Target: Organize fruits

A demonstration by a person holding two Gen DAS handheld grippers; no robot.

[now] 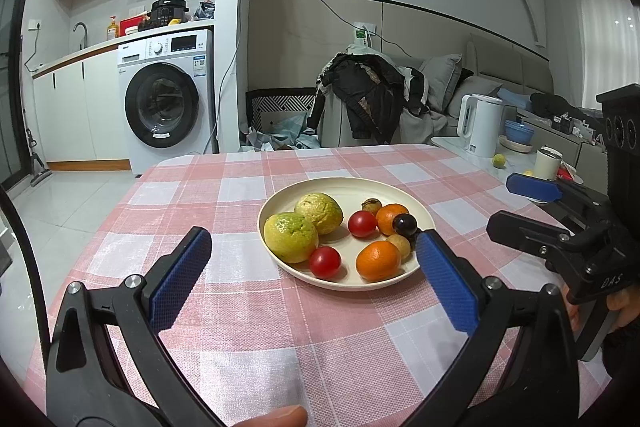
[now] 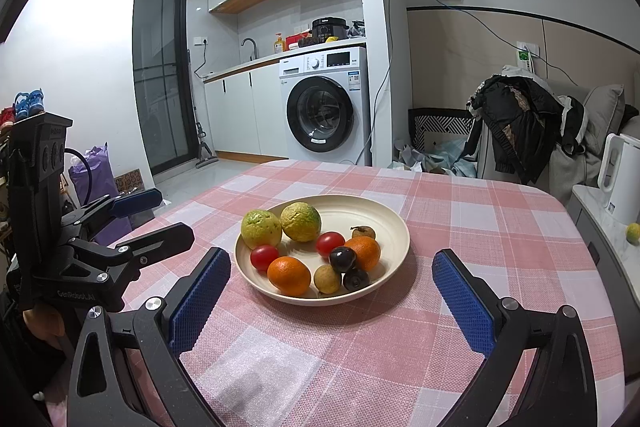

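Note:
A cream plate (image 1: 344,185) (image 2: 360,207) sits mid-table on the pink checked cloth. It holds two yellow-green fruits (image 1: 290,237) (image 2: 261,229), two red tomatoes (image 1: 362,224) (image 2: 330,243), two oranges (image 1: 378,261) (image 2: 289,275), dark round fruits (image 1: 405,224) (image 2: 342,259) and small brown ones (image 1: 399,245) (image 2: 327,279). My left gripper (image 1: 314,247) (image 2: 172,213) hovers open near the plate's left front, holding nothing. My right gripper (image 2: 331,261) (image 1: 502,203) is open and empty too, near the plate's right front.
A side counter right of the table carries a white kettle (image 1: 482,125) (image 2: 622,179), a white cup (image 1: 548,163) and a small green fruit (image 1: 498,160) (image 2: 633,233). Behind the table stand a clothes-draped chair (image 1: 368,99) and a washing machine (image 1: 168,103).

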